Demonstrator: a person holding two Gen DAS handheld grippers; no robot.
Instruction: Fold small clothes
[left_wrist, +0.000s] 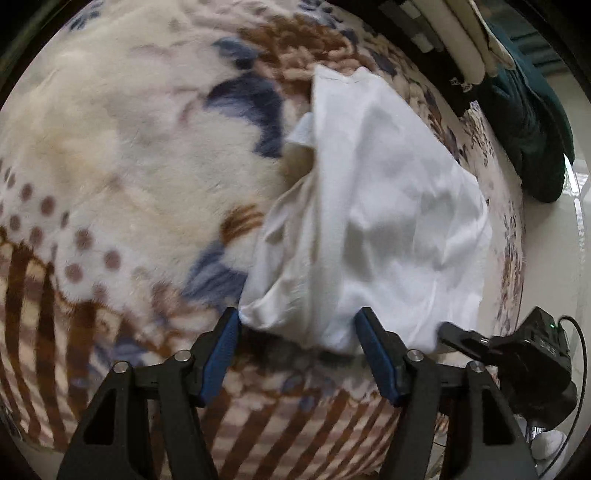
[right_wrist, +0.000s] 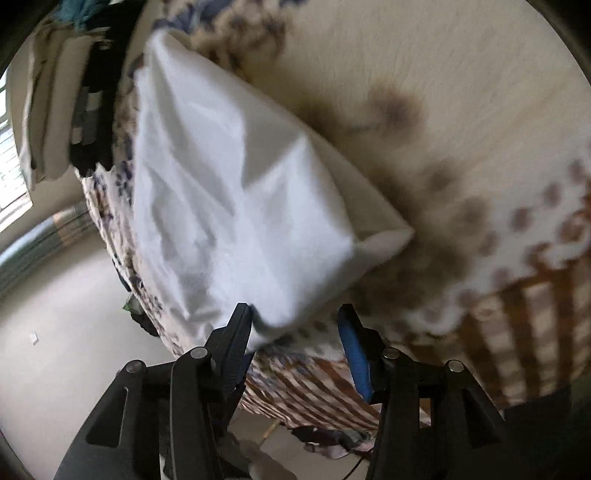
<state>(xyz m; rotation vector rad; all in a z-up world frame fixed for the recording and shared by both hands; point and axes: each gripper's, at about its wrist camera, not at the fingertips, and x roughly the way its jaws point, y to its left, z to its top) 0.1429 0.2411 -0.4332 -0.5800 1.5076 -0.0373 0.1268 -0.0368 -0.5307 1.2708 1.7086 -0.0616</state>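
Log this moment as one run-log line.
left gripper: open | right gripper: open | white garment: partly folded on patterned blanket

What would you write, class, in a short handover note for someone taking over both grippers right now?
Left gripper: open, jaws apart at the near edge of the white garment, not pinching it.
Right gripper: open, the garment's near corner between its jaws, not pinched.
The garment lies on the patterned blanket, partly folded lengthwise, still rumpled.
A stack of folded clothes sits at the far edge.
Left: regrip, finish folding, add it to the stack.
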